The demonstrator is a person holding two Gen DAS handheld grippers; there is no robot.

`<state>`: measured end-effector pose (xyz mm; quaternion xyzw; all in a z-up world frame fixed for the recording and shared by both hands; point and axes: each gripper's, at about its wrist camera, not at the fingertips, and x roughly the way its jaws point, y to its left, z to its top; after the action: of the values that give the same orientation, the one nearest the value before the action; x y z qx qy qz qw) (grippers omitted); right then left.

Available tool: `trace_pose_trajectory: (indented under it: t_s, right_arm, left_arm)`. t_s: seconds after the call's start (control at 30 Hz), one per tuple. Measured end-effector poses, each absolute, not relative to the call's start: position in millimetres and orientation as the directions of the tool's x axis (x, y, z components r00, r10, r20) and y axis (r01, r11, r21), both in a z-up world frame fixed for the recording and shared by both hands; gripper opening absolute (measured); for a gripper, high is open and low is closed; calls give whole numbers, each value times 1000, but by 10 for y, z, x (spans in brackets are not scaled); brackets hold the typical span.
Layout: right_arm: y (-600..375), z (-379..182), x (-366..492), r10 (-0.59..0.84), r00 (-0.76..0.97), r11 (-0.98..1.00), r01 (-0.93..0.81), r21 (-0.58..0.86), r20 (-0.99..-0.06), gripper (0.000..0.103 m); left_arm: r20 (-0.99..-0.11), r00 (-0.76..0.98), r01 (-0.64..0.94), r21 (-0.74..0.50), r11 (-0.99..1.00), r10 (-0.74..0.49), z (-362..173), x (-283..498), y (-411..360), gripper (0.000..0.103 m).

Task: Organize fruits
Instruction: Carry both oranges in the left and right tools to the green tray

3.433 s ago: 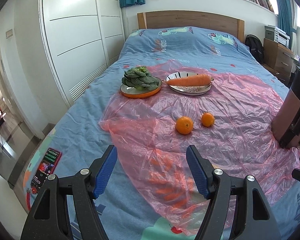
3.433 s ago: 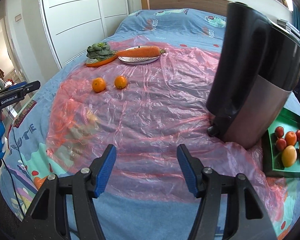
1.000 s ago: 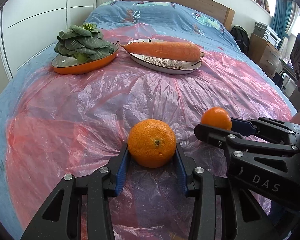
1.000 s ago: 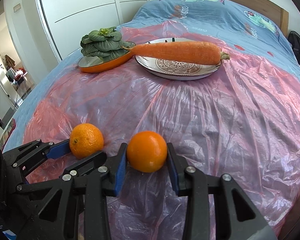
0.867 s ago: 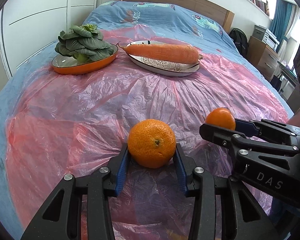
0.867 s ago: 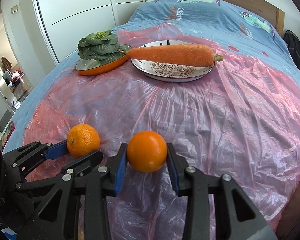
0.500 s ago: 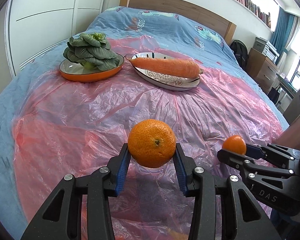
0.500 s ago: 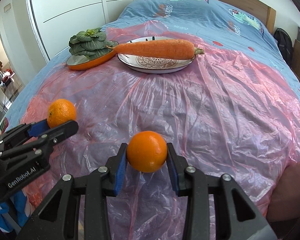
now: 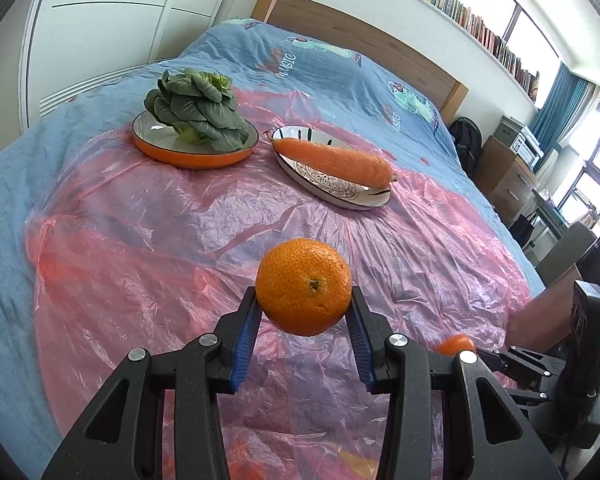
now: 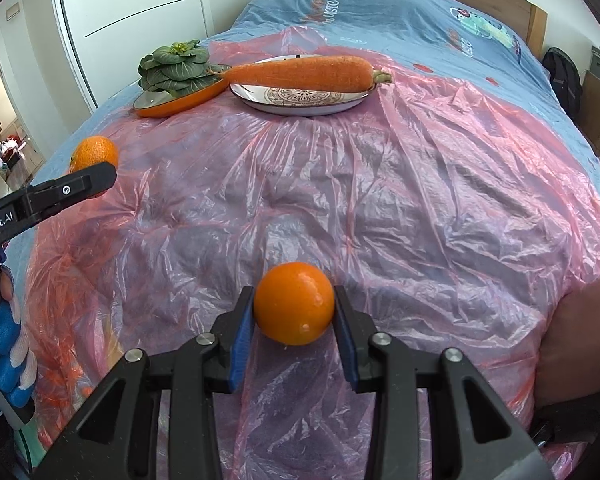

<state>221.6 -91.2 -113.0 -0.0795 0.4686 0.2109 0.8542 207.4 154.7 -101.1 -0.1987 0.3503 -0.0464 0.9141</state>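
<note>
My left gripper (image 9: pixel 303 312) is shut on a dimpled mandarin (image 9: pixel 303 286) and holds it above the pink plastic sheet (image 9: pixel 180 240). My right gripper (image 10: pixel 294 318) is shut on a smooth orange (image 10: pixel 294 303), also lifted over the sheet. The mandarin also shows at the left of the right wrist view (image 10: pixel 94 154), behind a left finger. The orange peeks out low at the right of the left wrist view (image 9: pixel 456 345).
At the far side of the sheet, an orange dish (image 9: pixel 188 156) holds a green bok choy (image 9: pixel 198 110) and a patterned plate (image 9: pixel 340 196) holds a carrot (image 9: pixel 332 157). The bed (image 9: pixel 340 64) has a wooden headboard. A wardrobe stands left, furniture right.
Both grippers closed on their fruits on the sheet, then lifted them and drew back. The two grippers have moved apart sideways.
</note>
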Motion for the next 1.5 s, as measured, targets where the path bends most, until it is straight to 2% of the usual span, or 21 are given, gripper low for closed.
trace_pose_trajectory:
  t_s: [0.17, 0.5, 1.03, 1.5]
  right_arm:
    - [-974, -1097, 2166, 321, 472, 891, -444, 94, -821, 13]
    - [-1166, -835, 1832, 367, 458, 872, -472, 129, -810, 13]
    - [-1898, -646, 935, 284, 431, 930, -342, 137, -856, 14]
    - [-2942, -423, 374, 205, 503, 973, -194, 121, -840, 14]
  left_arm:
    - [-593, 759, -34, -448, 893, -269, -1003, 2032, 1578, 37]
    - [-613, 762, -35, -359, 933, -208, -933, 1830, 1314, 37]
    - [-632, 736, 105, -247, 963, -242, -767, 1125, 655, 37]
    - [-671, 671, 234, -212, 949, -315, -638, 554, -137, 37]
